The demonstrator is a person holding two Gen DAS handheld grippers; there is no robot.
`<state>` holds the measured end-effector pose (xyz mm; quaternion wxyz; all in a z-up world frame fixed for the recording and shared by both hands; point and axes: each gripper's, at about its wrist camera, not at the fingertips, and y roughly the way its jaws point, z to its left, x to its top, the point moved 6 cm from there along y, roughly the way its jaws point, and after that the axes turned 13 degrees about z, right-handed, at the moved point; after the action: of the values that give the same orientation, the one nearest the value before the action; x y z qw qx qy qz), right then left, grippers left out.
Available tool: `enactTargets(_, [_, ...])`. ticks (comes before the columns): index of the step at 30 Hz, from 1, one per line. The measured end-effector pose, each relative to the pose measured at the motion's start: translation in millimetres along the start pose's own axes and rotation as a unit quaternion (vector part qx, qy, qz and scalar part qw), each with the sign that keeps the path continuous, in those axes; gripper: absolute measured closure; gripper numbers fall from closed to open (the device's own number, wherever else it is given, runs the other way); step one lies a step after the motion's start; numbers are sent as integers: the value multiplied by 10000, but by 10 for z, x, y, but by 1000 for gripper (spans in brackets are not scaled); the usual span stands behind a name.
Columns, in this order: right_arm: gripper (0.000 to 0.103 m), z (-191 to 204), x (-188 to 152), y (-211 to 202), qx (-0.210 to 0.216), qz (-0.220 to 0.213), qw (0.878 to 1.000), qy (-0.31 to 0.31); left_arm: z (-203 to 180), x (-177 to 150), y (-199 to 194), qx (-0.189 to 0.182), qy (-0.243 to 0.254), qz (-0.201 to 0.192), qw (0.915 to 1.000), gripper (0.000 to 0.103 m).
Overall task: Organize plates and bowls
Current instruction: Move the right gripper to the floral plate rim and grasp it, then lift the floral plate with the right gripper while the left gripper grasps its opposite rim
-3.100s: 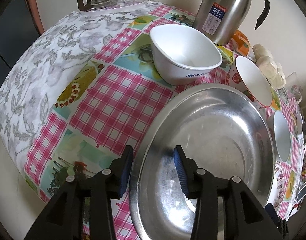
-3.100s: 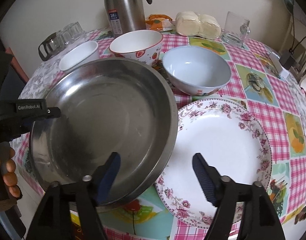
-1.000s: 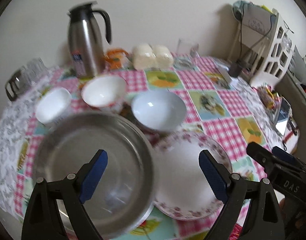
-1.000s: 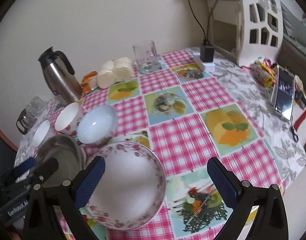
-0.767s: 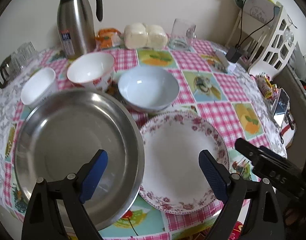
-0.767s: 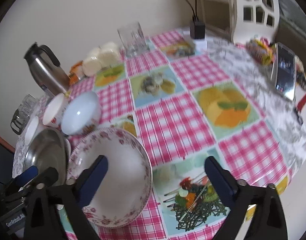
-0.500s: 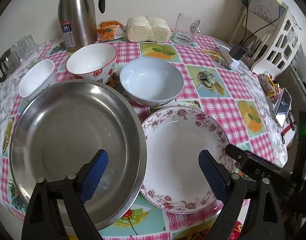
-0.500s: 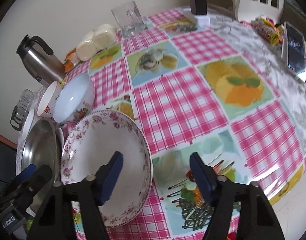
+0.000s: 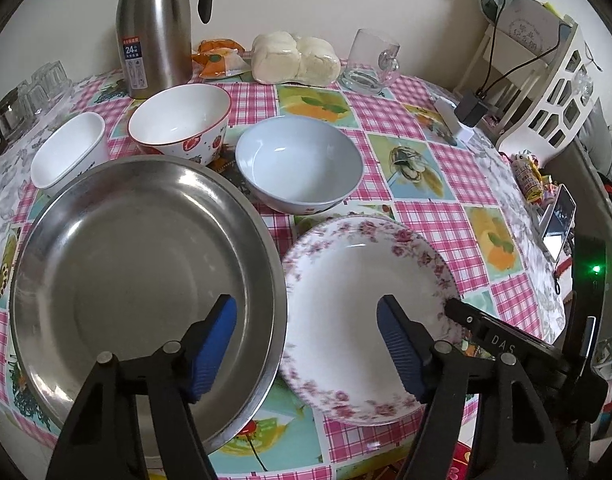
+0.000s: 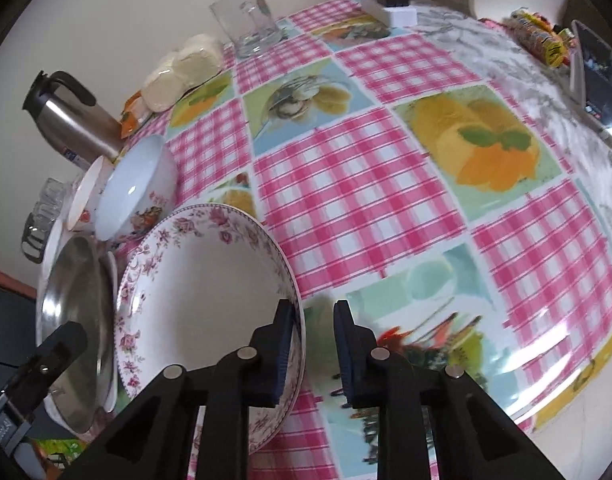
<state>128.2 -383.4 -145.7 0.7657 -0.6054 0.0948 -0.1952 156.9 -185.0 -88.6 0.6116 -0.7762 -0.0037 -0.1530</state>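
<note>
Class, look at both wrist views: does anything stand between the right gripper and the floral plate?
Nothing visible does. The right gripper already straddles the near rim of the floral plate, one of its fingers inside the rim, the other outside.

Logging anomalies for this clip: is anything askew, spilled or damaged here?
Only the floral plate looks askew: its right edge is raised off the tablecloth, with the right tool straddling its rim. No spill or damage shows.

Shiny metal basin [image 9: 146, 264]; glossy ceramic plate [image 9: 357, 320].
</note>
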Motion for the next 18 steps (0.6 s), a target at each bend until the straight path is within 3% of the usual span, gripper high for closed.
enactTargets(8, [81,-392,68,-121,-352,-195,9980,497,-148,5,-6,-217,118,-2,9997,29])
enactTargets(14, [81,-608,95,-173,-348,-259,9961,769,-425,-14,72,-486,369,175,9980,31])
enactTargets(18, [81,-670,95,-185,-249,-264,9957,847,-613,-48,204,-442,579,344,9968,36])
